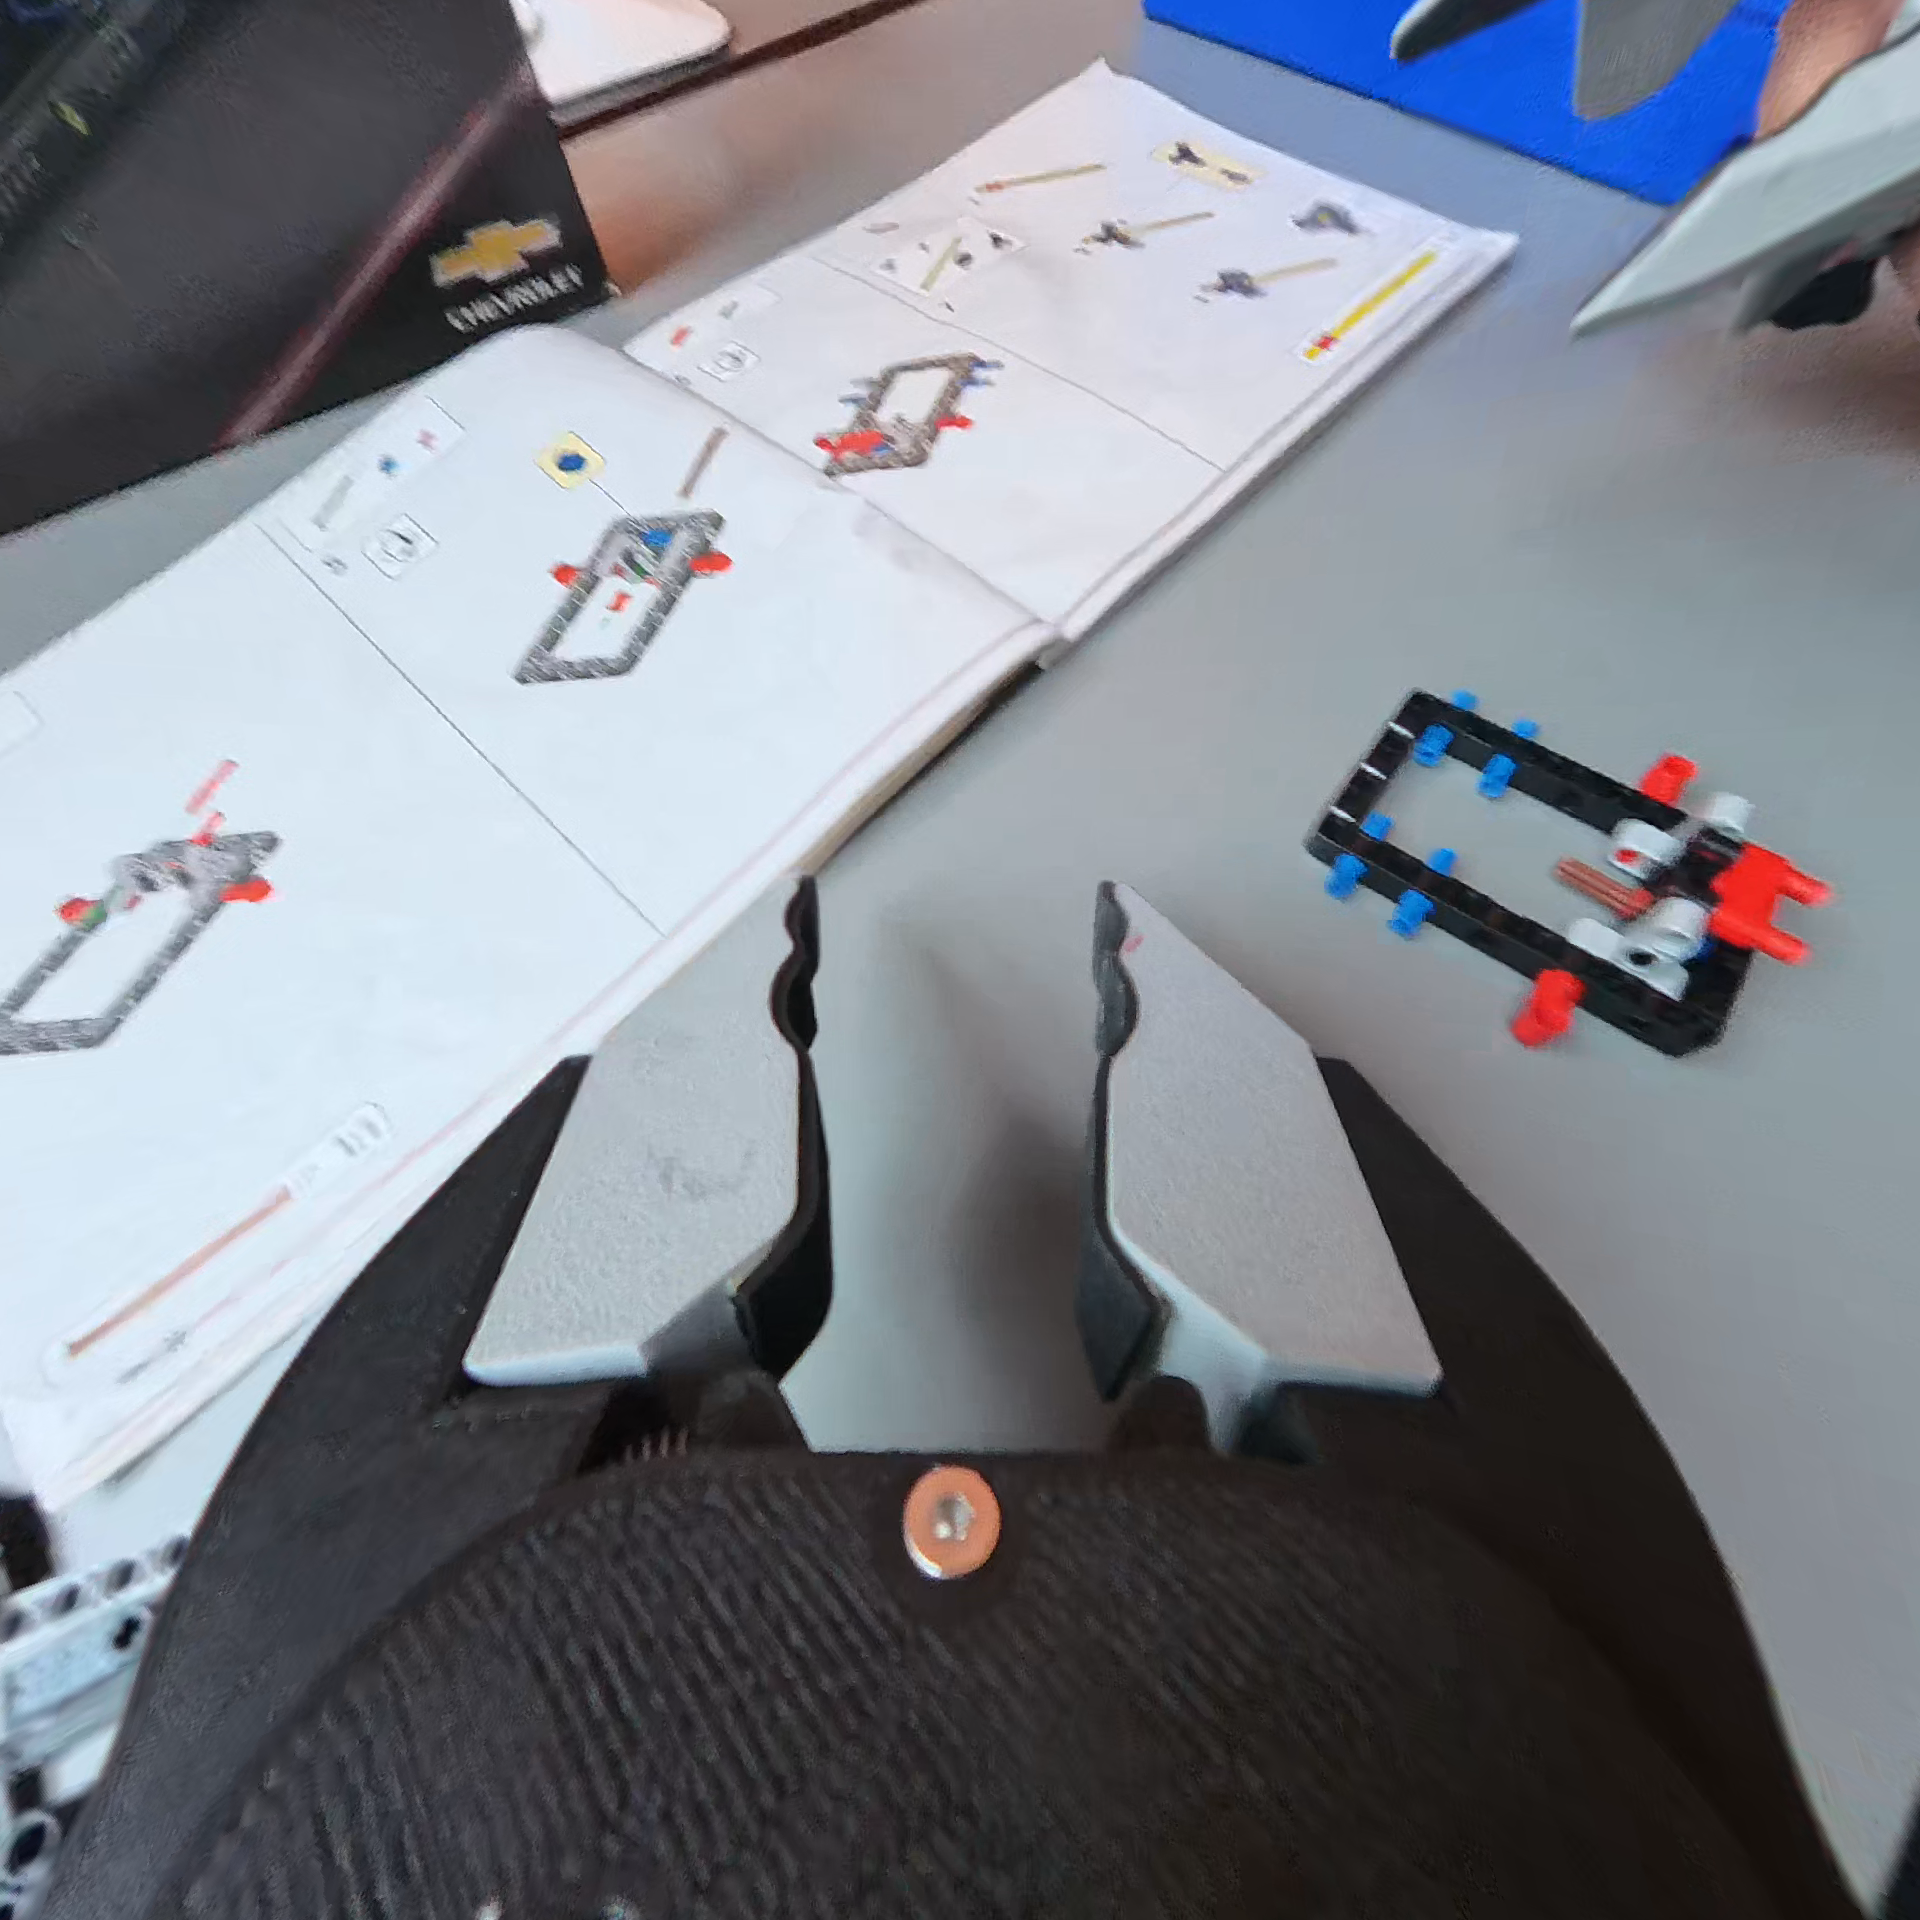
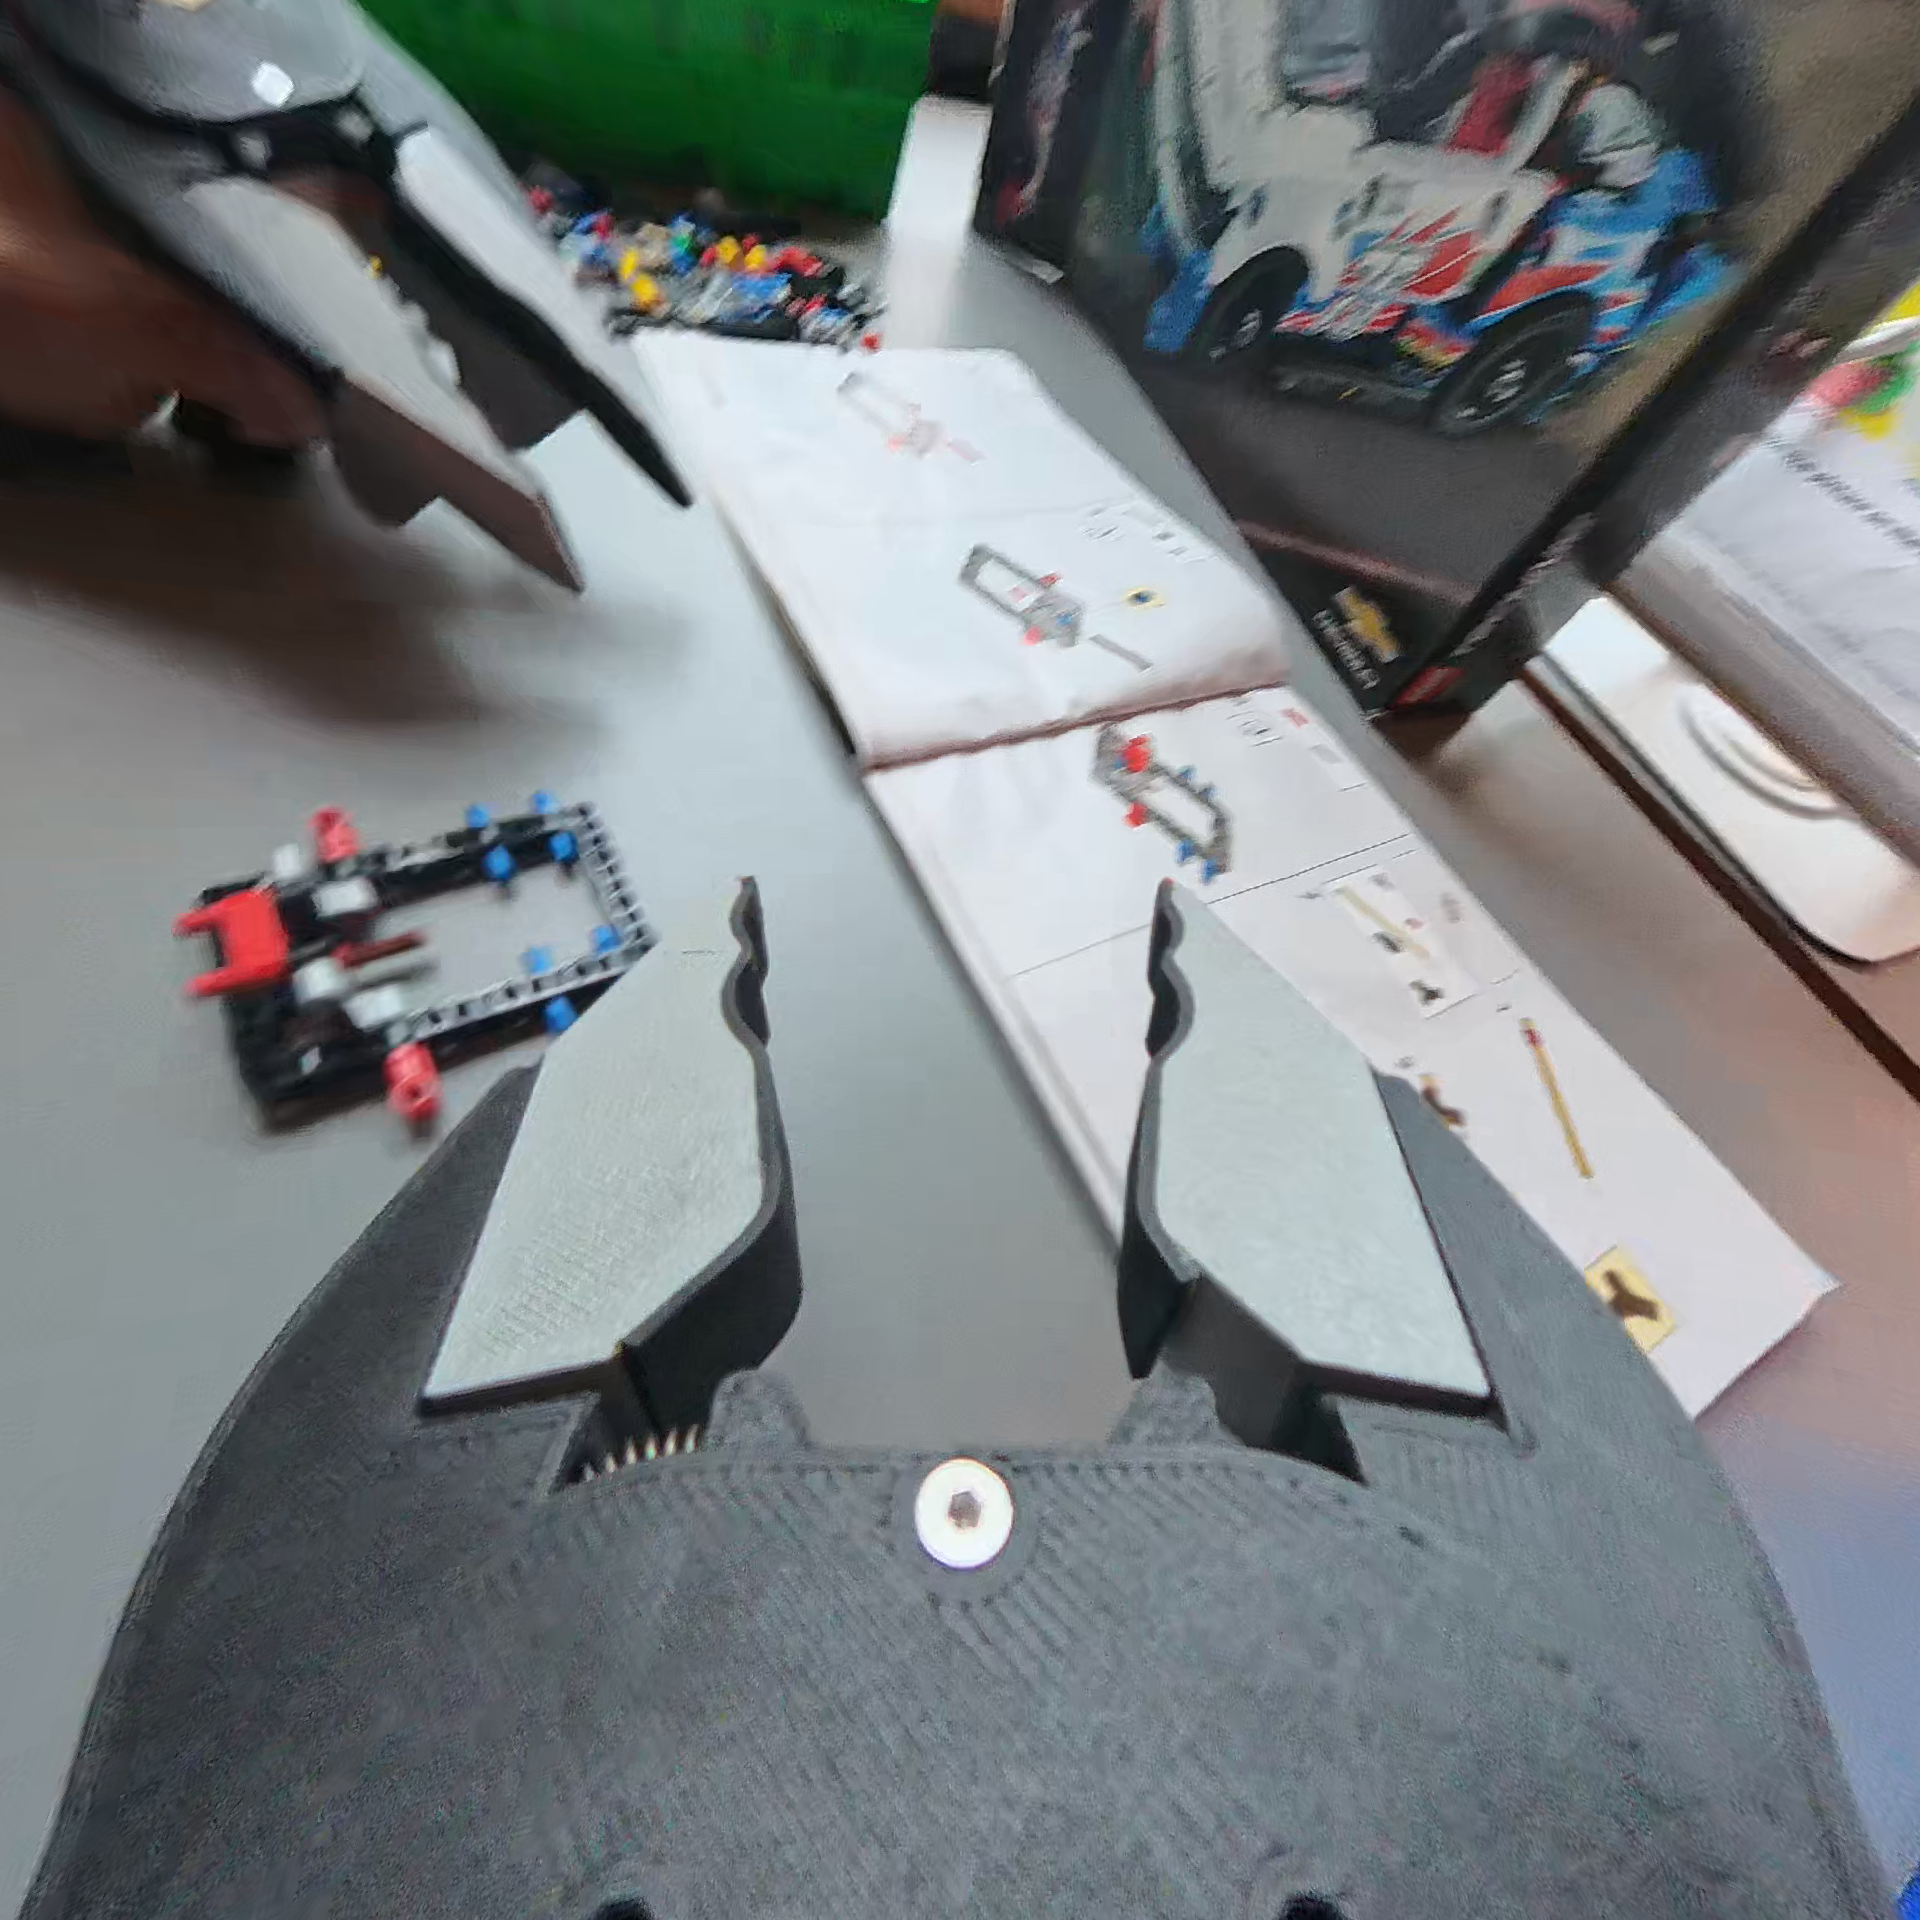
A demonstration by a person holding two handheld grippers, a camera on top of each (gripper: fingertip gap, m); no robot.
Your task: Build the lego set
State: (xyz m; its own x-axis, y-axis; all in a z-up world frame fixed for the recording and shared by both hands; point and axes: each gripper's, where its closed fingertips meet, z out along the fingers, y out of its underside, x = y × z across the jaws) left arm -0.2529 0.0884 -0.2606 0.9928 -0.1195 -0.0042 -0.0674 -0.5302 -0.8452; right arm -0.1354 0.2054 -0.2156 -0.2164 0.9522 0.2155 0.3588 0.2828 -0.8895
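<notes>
The frame (image 1: 1558, 868), a black rectangular lego build with blue pins along its long sides and red and light-grey pieces at one end, lies flat on the grey table (image 1: 1351, 1195). It serves as the landmark here.

The left gripper (image 1: 951, 914) hovers just beside the frame, over bare table, with its jaws spread apart and nothing between them. The right gripper (image 2: 956, 914) is also beside the frame, on the opposite side, jaws wide apart and empty; in the left wrist view it shows only as grey fingers at the upper right edge (image 1: 1745, 239), beyond the frame.

The booklet (image 1: 623, 623) lies open on the table near the frame, its pages showing drawings of a similar frame. Neither gripper touches the booklet or the frame.

Beyond the booklet from the frame stands the box (image 2: 1455, 260), dark with a picture of a racing car on its front; what it holds cannot be told. A pile of loose pieces (image 2: 717, 270) in mixed colours lies on the table well apart from the frame, past the far end of the booklet. A green container (image 2: 665, 94) stands behind that pile; its contents are not visible. A blue sheet (image 1: 1507, 83) lies well beyond the frame.
</notes>
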